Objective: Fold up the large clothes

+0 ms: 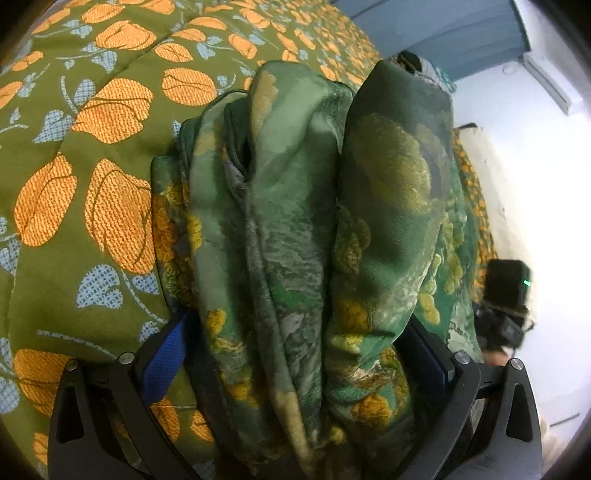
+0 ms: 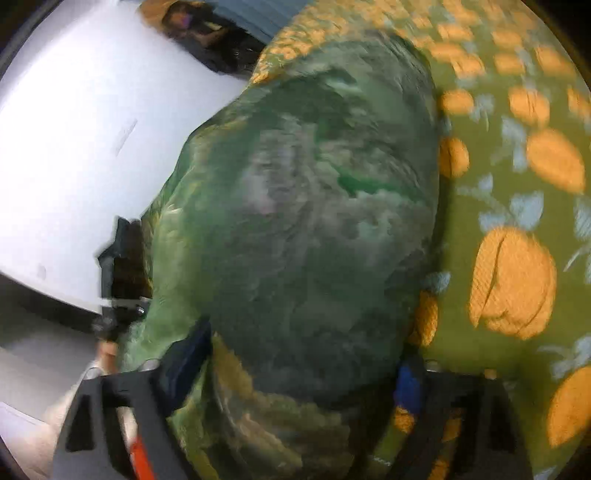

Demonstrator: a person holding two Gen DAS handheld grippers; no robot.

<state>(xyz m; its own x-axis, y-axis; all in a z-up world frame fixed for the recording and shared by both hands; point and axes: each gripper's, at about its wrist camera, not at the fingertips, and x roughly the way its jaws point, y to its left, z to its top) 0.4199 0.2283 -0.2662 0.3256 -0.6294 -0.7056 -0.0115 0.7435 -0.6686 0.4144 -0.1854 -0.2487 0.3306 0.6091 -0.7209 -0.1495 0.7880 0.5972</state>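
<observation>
One green floral garment (image 1: 295, 229) on the bedspread (image 1: 74, 155), bunched between two grippers: left gripper (image 1: 295, 354) wide around it, right gripper (image 2: 295, 365) likewise; grip unclear.

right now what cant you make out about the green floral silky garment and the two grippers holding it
- Left wrist view: the green floral silky garment bunches over the left gripper, so its blue pads are mostly covered; contact with the cloth is unclear.
- Right wrist view: motion blur smears the garment and the right gripper; grip unreadable.
- Both views: the garment's type and fold edges are hidden in bunched folds.
- Right wrist view: dark objects at the top are too blurred to identify.
</observation>
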